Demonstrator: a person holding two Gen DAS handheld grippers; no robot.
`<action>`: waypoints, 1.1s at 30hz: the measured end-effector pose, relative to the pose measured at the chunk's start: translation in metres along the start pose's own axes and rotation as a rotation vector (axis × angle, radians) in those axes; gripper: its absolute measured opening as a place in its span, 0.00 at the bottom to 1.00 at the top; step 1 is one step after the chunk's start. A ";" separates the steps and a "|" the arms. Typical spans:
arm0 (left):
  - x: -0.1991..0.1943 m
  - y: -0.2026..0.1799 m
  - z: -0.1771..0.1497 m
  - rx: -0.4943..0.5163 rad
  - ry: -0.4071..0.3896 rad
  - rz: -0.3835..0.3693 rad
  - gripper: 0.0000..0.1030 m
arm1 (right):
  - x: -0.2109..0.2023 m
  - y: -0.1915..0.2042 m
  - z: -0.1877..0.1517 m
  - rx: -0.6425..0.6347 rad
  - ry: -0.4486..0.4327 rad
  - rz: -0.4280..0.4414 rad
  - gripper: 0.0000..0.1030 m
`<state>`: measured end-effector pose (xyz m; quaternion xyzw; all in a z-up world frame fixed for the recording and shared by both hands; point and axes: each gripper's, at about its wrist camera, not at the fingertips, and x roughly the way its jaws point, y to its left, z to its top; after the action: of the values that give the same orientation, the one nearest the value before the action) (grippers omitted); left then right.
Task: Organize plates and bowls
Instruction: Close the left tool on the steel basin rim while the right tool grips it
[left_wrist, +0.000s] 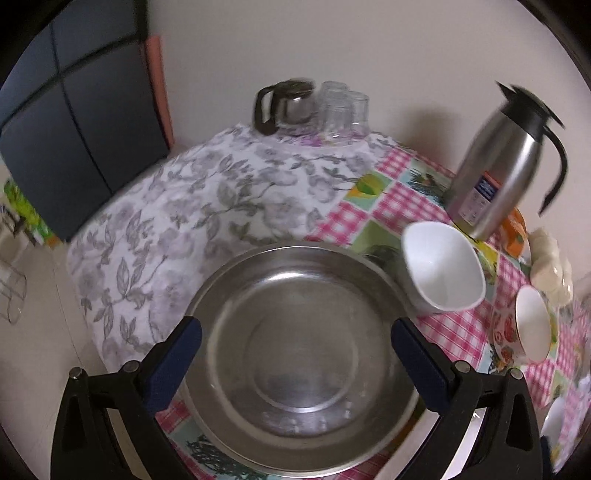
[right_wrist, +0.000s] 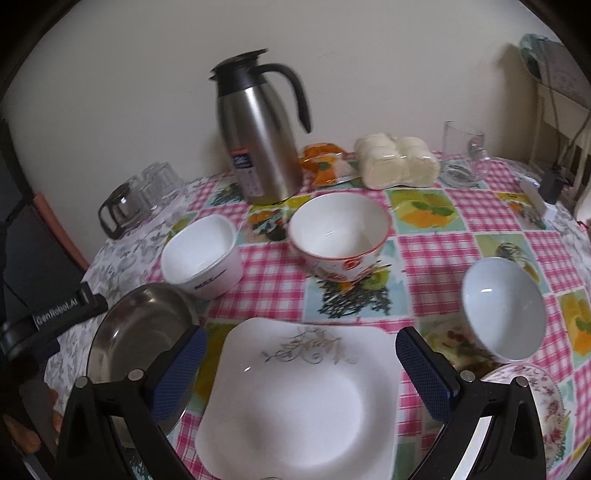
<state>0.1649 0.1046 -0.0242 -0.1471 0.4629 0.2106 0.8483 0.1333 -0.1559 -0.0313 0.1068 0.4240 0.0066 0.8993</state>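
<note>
A steel plate lies on the table under my open left gripper; it also shows in the right wrist view. A square white bowl and a floral bowl stand beyond it. My open right gripper hovers over a square white plate. A pale round bowl sits to its right, and a floral plate lies at the right edge. Both grippers are empty.
A steel thermos jug stands at the back. A glass carafe and upturned glasses stand at the far left. A snack packet, wrapped buns and a glass line the back edge. The left table edge drops to the floor.
</note>
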 end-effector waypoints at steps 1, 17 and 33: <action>0.002 0.009 0.003 -0.026 0.010 -0.007 0.98 | 0.002 0.004 -0.002 -0.011 0.007 0.008 1.00; 0.058 0.095 0.013 -0.183 0.130 0.067 0.63 | 0.053 0.076 -0.037 -0.092 0.148 0.148 0.67; 0.110 0.103 0.000 -0.175 0.260 0.039 0.36 | 0.081 0.100 -0.056 -0.123 0.224 0.180 0.34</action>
<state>0.1668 0.2183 -0.1235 -0.2373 0.5516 0.2458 0.7609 0.1503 -0.0398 -0.1075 0.0876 0.5093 0.1252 0.8469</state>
